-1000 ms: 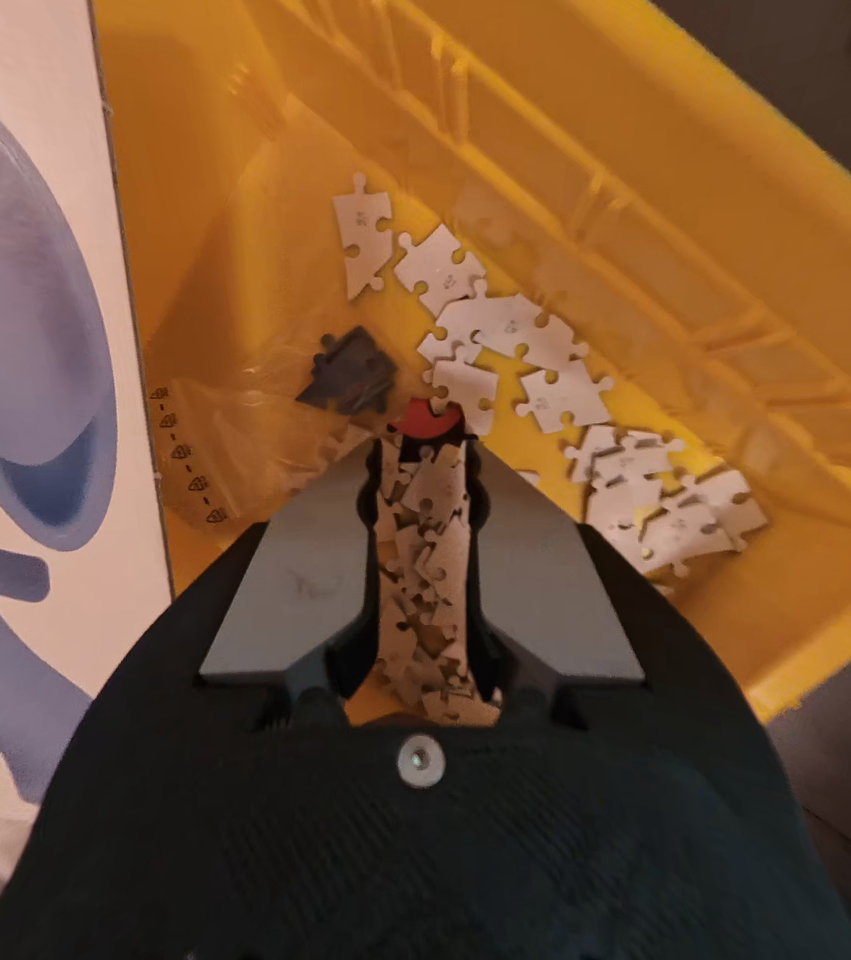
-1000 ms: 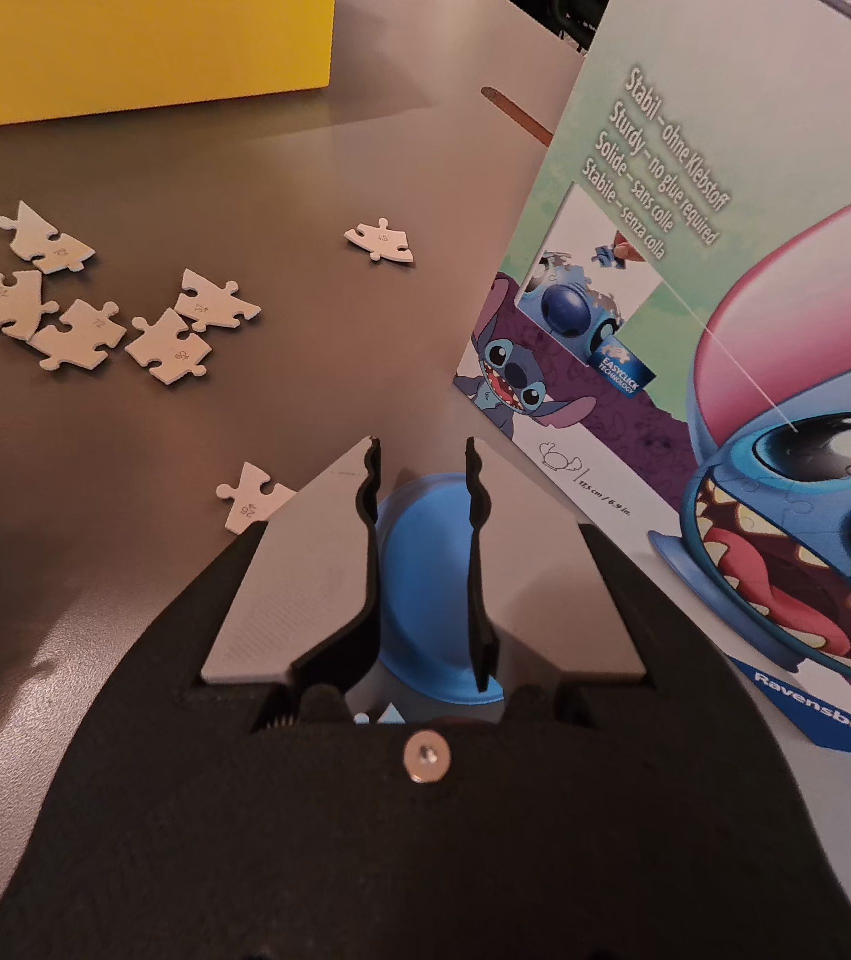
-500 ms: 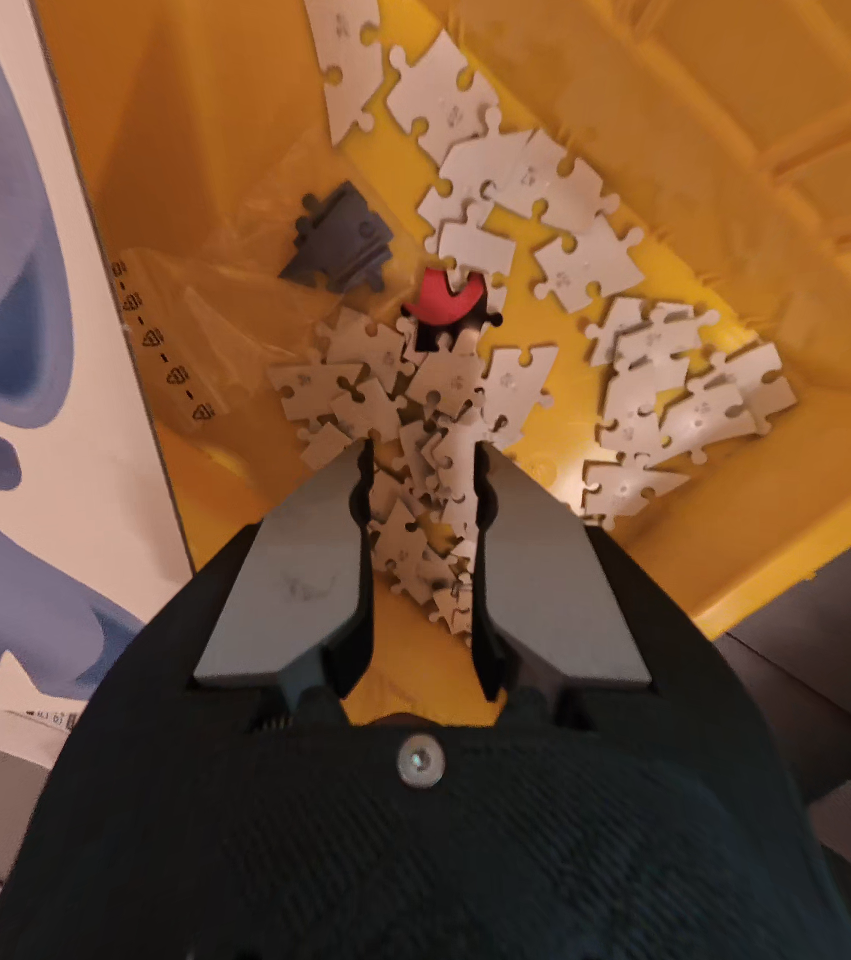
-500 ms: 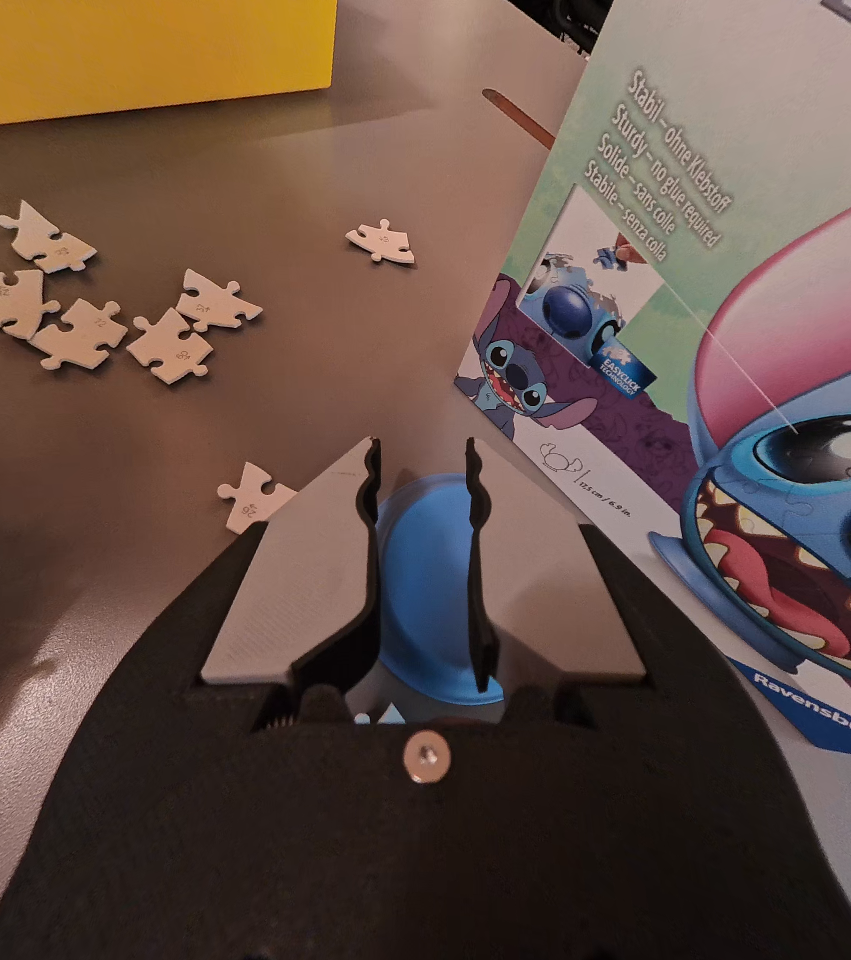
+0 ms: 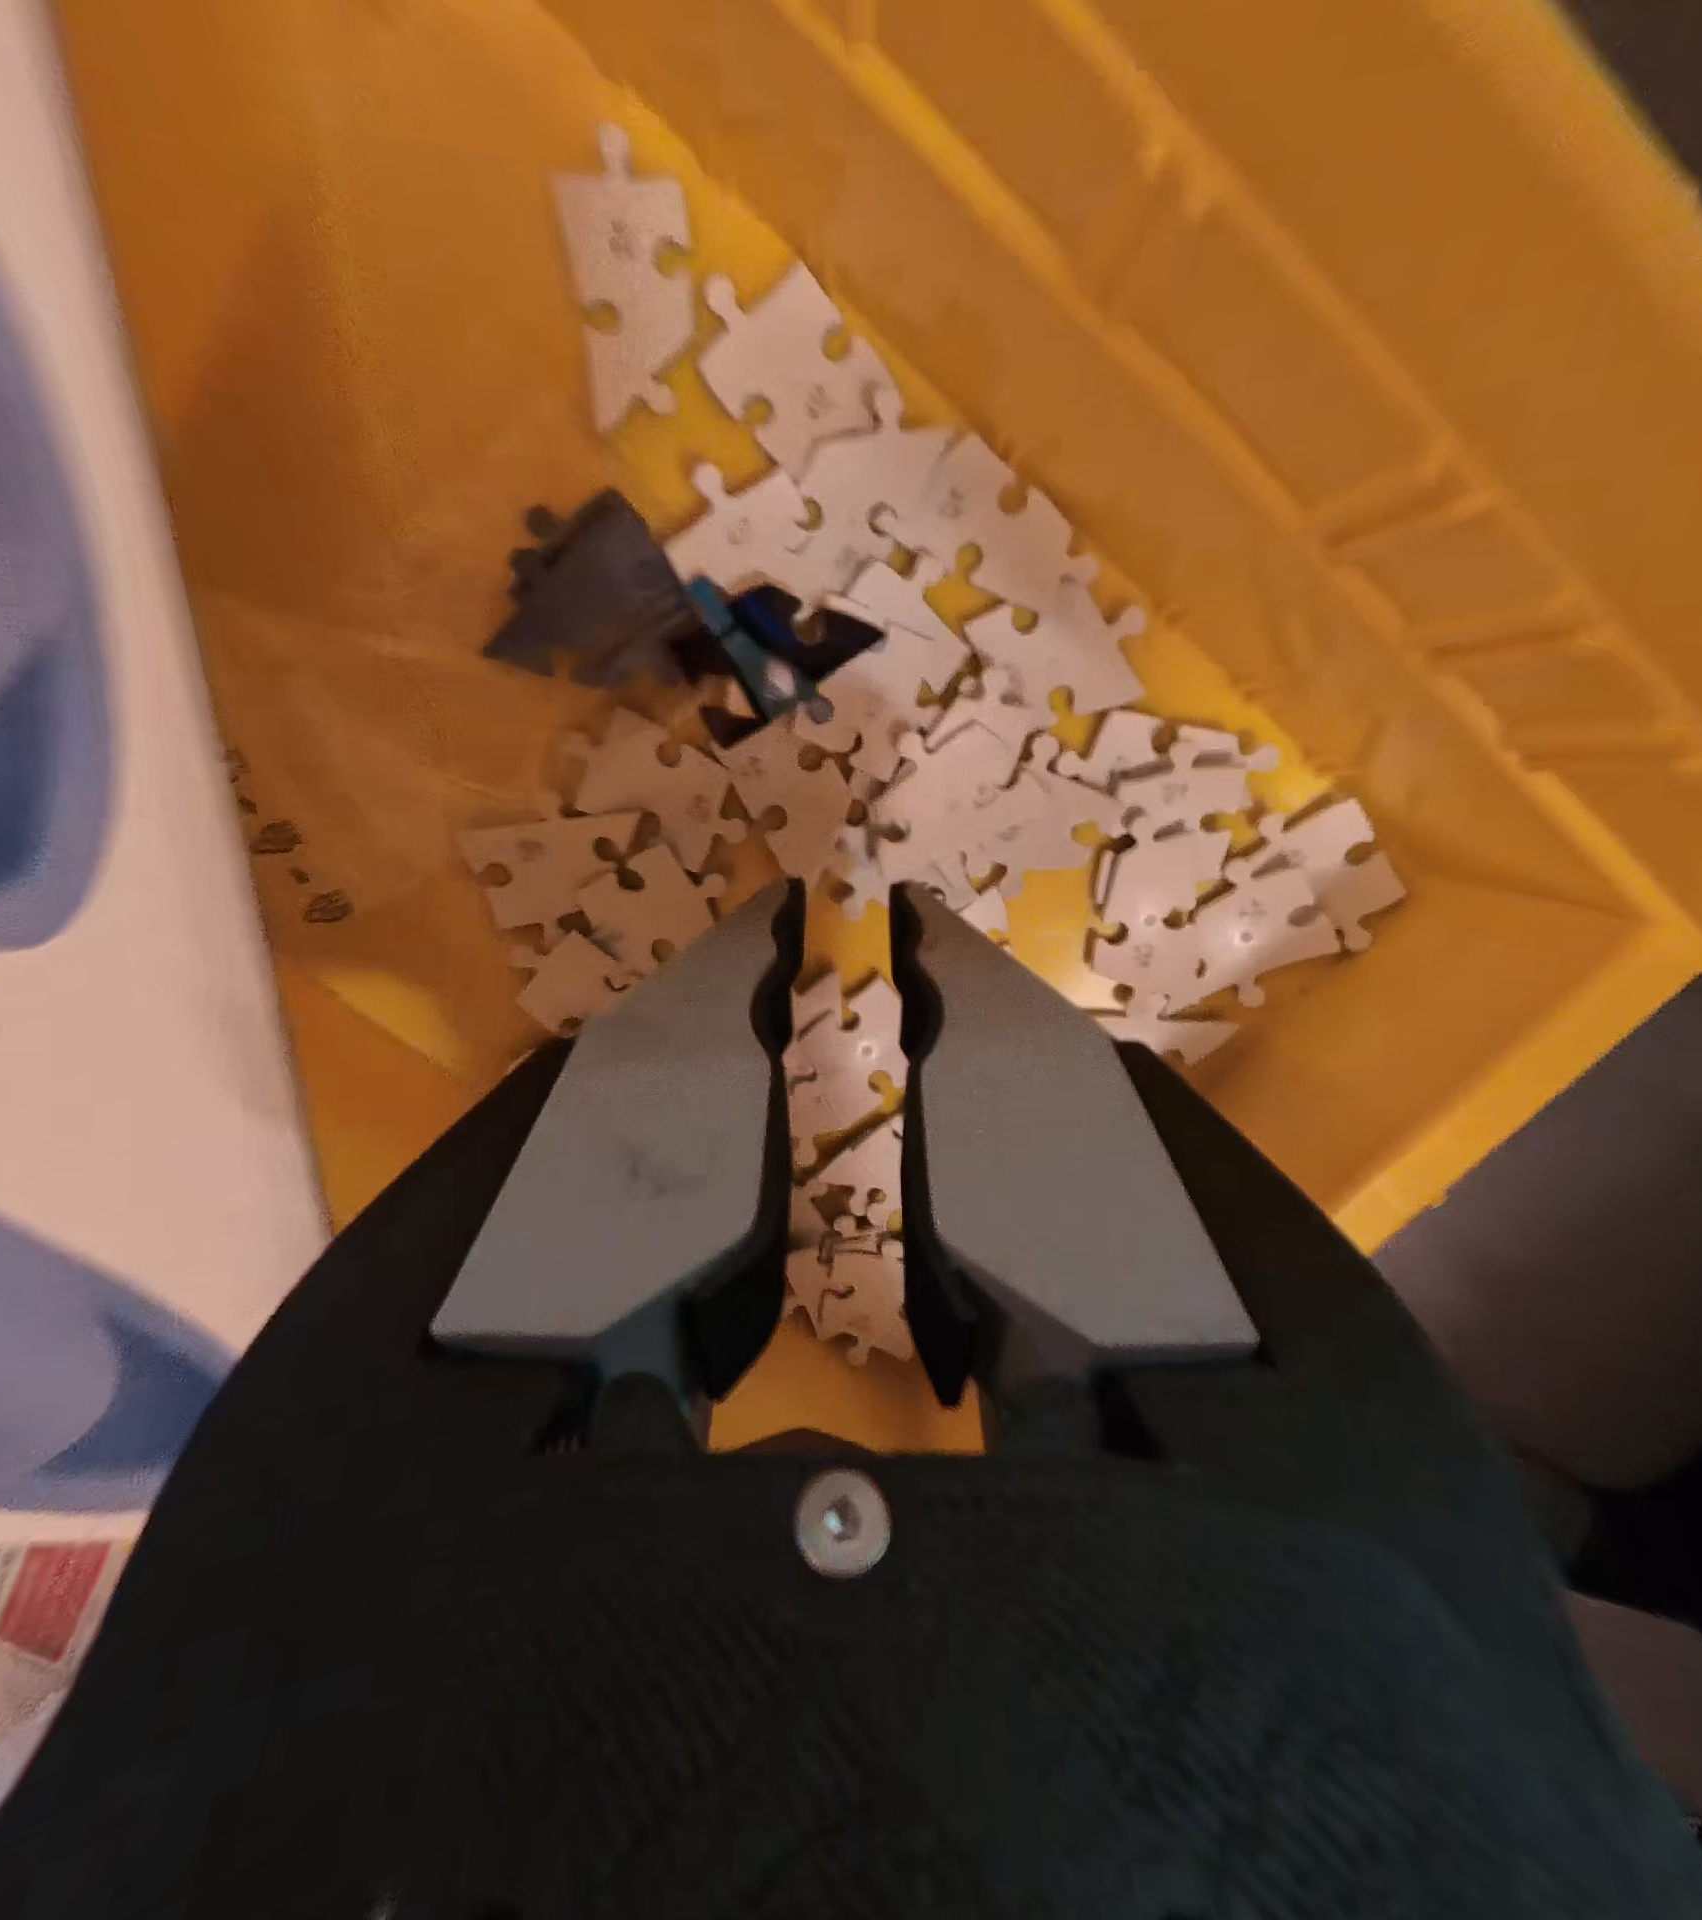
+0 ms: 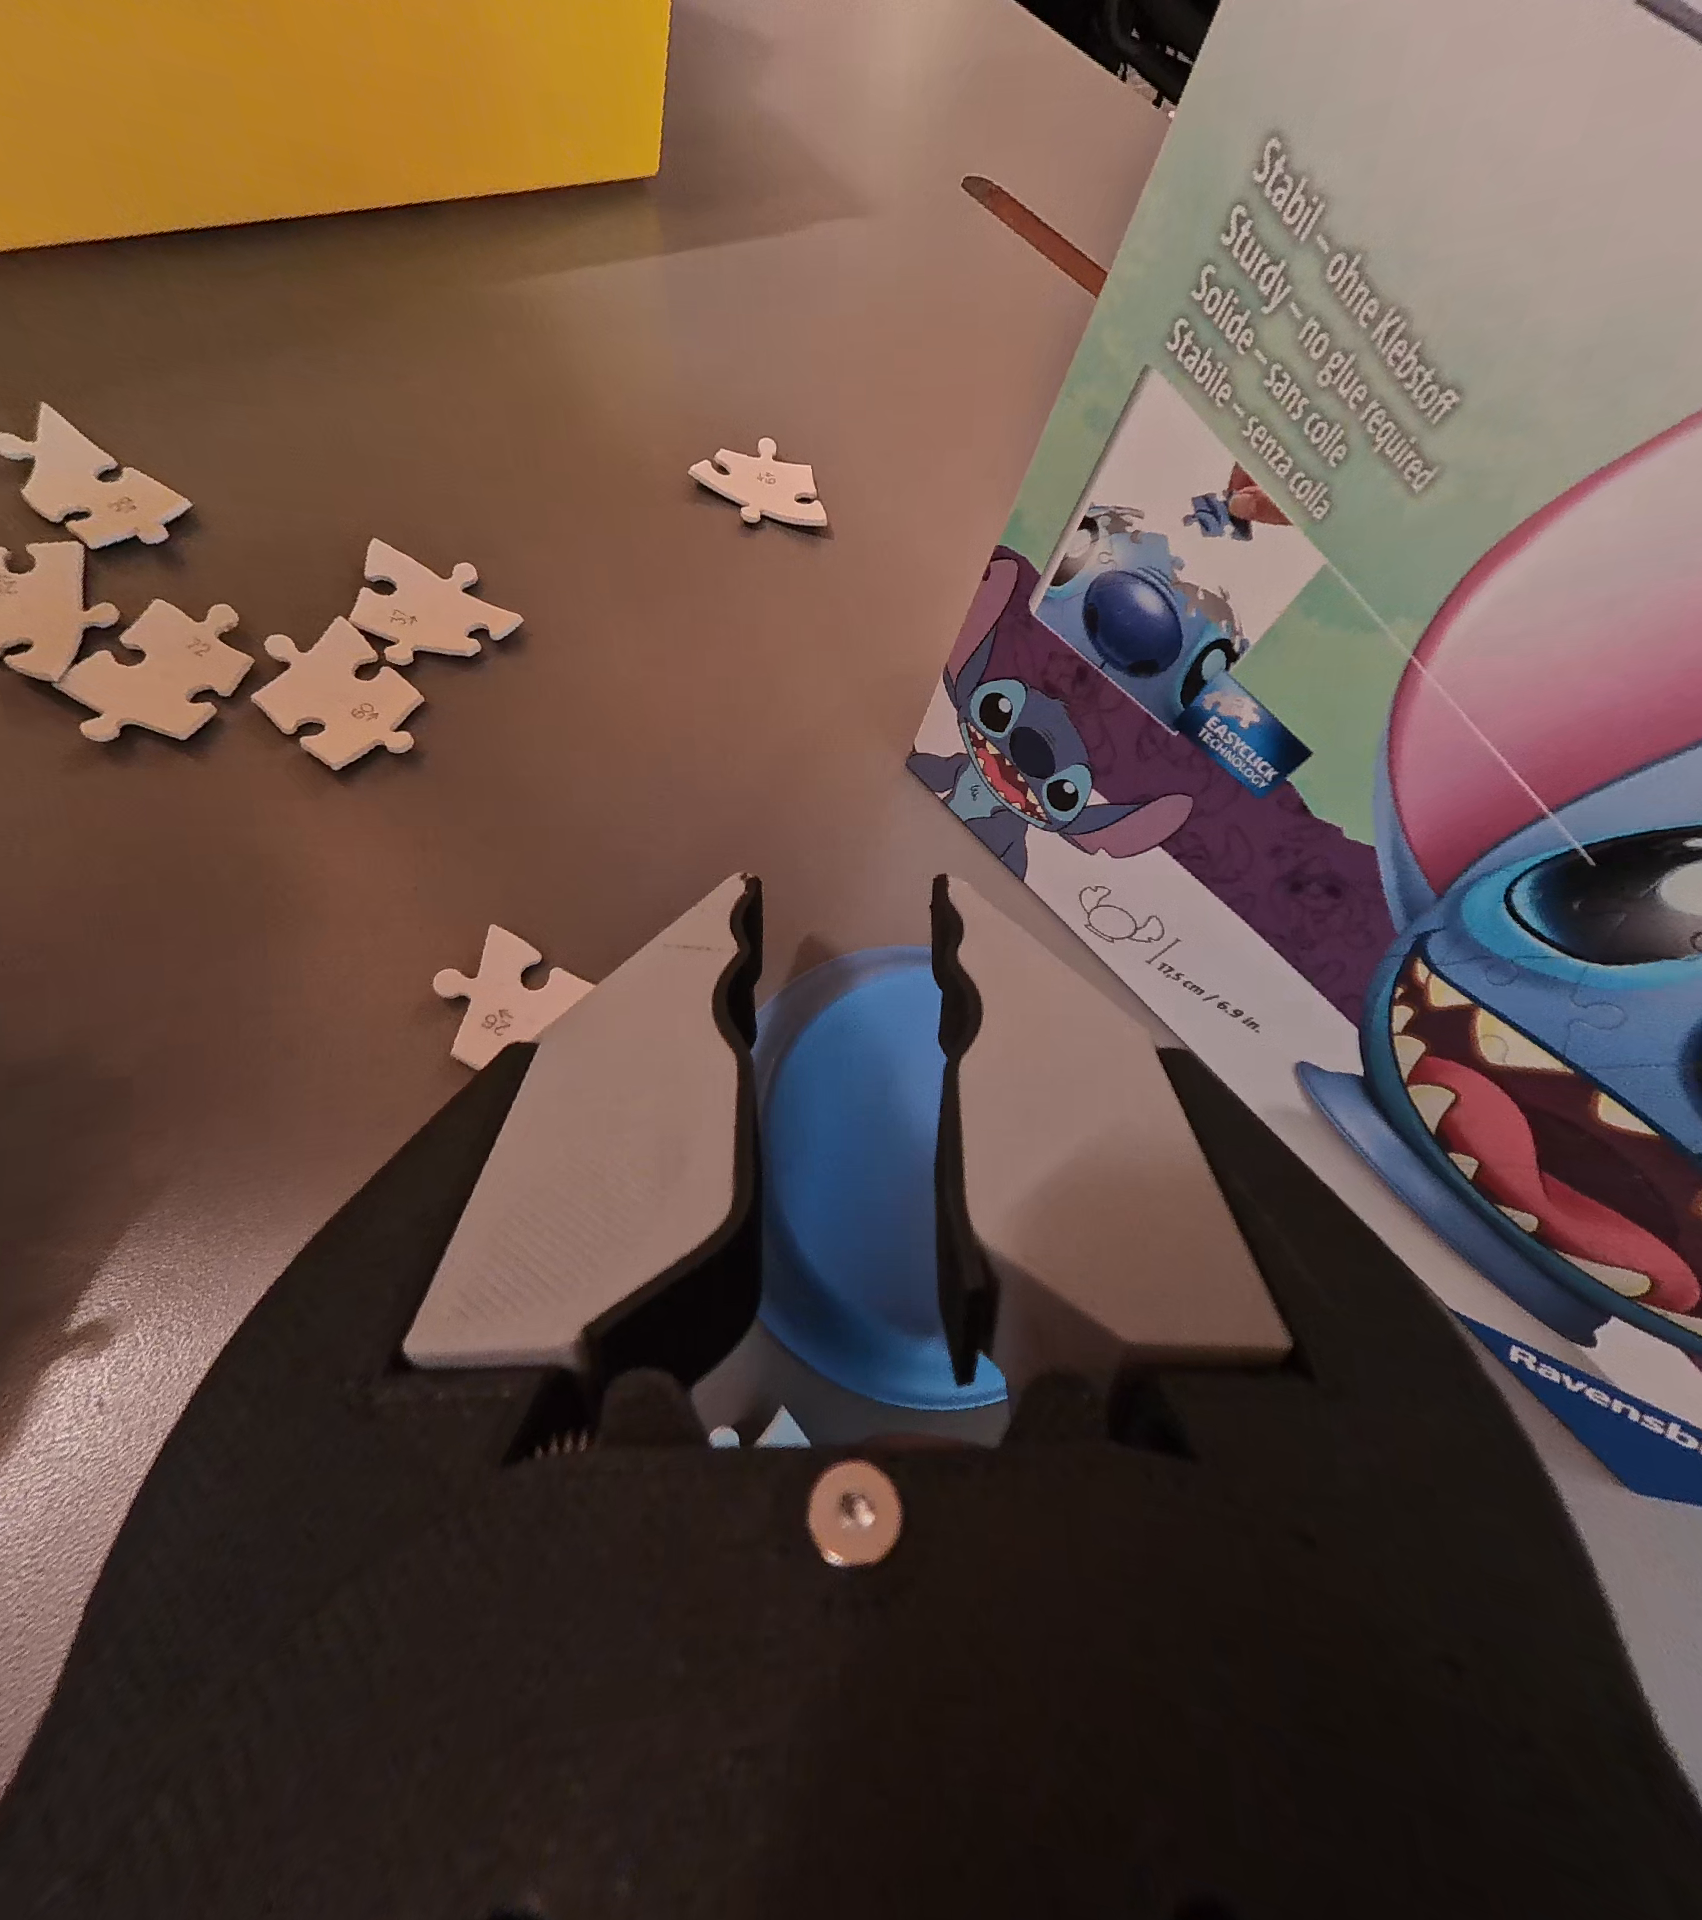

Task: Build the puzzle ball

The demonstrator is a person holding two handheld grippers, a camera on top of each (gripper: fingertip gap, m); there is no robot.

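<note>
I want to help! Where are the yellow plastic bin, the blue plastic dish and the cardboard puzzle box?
yellow plastic bin (image 5: pixel 1190 343), left wrist view, ribbed wall.
blue plastic dish (image 6: pixel 852 1164), right wrist view, curved face.
cardboard puzzle box (image 6: pixel 1449 312), right wrist view, upper front.

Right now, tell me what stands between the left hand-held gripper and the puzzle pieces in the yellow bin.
Nothing visible does. The left hand-held gripper hangs open over the heap of pale puzzle pieces on the floor of the yellow bin. A clear plastic bag lies beside the heap, to its left, not across it.

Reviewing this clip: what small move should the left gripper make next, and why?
Probably lower the left gripper onto one piece at the near edge of the puzzle pieces piled in the yellow bin. Its jaws stand slightly apart with nothing held, hovering above the heap.
</note>
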